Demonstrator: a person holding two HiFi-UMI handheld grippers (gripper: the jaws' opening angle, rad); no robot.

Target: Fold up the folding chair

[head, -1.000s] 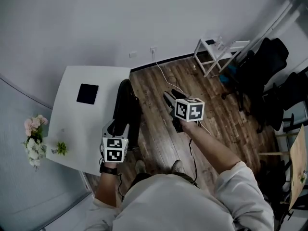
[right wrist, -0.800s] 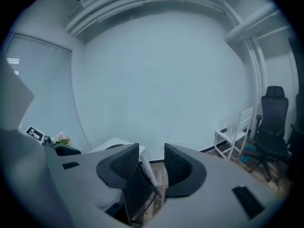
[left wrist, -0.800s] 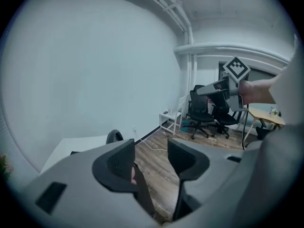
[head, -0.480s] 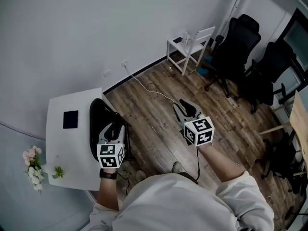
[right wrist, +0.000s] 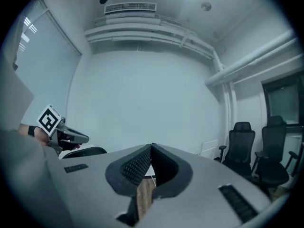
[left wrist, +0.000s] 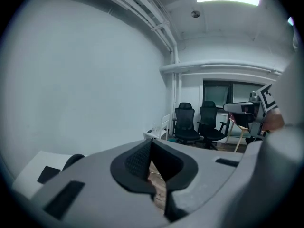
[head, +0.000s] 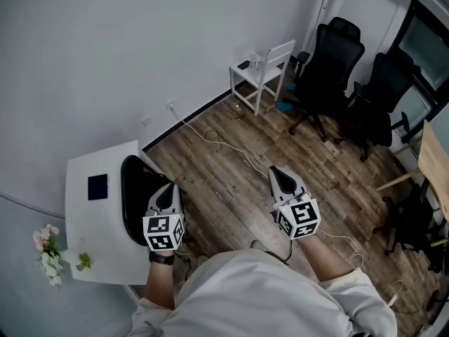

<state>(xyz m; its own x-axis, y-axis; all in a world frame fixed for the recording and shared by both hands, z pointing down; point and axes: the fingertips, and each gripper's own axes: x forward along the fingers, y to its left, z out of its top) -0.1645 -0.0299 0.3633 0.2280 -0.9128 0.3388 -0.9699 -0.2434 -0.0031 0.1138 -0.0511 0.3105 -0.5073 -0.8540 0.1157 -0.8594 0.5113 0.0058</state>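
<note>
Left gripper [head: 165,194], right gripper [head: 282,176] withdrawn; fingers [left wrist: 137,160] closing empty.

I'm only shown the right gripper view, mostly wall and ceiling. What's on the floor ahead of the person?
Observer: A white cable trails from the wall across the wood floor.
Operator: And the other gripper's fingers?
Observer: The left gripper has just been closing; its fingers now meet with nothing between them.
Operator: Where's the folding chair?
Observer: A black chair, likely it, stands beside a white table, by the left gripper.
</note>
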